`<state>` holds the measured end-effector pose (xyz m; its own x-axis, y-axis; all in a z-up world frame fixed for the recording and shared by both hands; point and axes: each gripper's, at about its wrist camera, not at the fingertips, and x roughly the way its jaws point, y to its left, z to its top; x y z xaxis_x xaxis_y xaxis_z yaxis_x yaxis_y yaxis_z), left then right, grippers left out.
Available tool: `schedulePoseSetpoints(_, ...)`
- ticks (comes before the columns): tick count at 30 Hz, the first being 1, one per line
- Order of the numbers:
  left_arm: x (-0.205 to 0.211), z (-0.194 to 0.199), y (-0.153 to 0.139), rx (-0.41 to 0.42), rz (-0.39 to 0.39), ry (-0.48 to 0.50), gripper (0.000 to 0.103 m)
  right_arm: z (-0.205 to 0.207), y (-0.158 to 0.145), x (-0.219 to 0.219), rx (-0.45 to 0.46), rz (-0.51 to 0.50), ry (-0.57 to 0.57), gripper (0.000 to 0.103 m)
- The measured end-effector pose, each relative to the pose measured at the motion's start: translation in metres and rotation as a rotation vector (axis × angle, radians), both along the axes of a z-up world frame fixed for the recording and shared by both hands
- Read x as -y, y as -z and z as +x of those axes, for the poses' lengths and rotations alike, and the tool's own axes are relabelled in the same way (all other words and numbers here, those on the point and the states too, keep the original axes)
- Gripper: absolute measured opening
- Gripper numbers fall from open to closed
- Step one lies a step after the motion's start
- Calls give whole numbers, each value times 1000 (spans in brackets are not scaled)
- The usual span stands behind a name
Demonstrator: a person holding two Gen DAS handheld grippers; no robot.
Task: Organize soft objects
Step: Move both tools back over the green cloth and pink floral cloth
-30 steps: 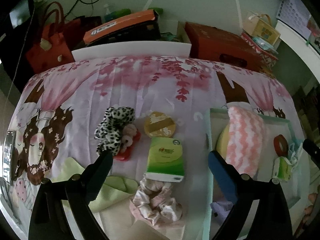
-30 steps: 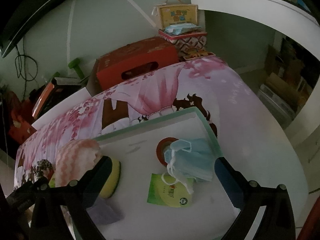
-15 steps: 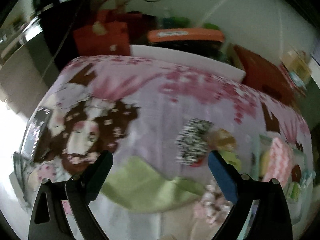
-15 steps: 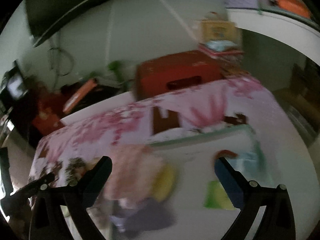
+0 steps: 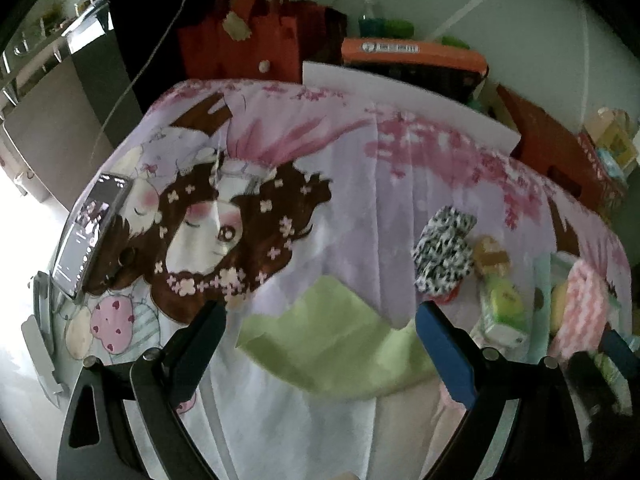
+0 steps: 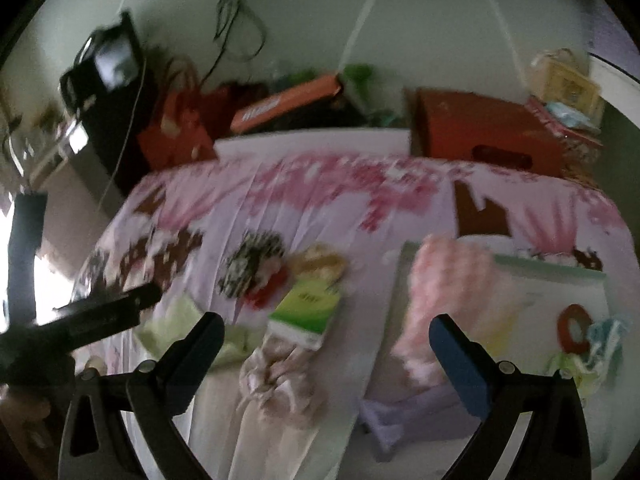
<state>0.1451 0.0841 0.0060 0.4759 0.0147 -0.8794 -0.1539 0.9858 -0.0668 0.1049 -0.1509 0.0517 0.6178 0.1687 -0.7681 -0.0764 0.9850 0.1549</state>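
I see the worktop under a pink and lilac cartoon-print cloth filling most of my left wrist view. At its right end sits a pale tray, with a pink zigzag cloth draped over its left edge and a red ring further right in it; that view is blurred. A light green cloth lies flat near the front edge, straight ahead of my left tool, whose 2 fingers stand wide apart and hold nothing. My right tool is likewise spread wide and empty, above a pale pink scrunchie. Just beyond that scrunchie lies a green tissue pack, then a black and white spotted scrunchie with a tan round item just beside it. A phone lies along the worktop's left edge.
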Motion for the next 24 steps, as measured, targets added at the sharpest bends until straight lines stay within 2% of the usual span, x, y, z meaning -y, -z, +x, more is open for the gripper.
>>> schedulePoseSetpoints(7,5,7,35,-113,-41,29,96,0,37,-30,-115,-20,-80,103)
schedulePoseSetpoints(18,-1,14,49,-158,-35,5,96,4,68,-47,-199,-78,-108,96)
schedulePoseSetpoints(24,11,17,52,-169,-38,62,96,8,80,-51,-230,-103,-120,85)
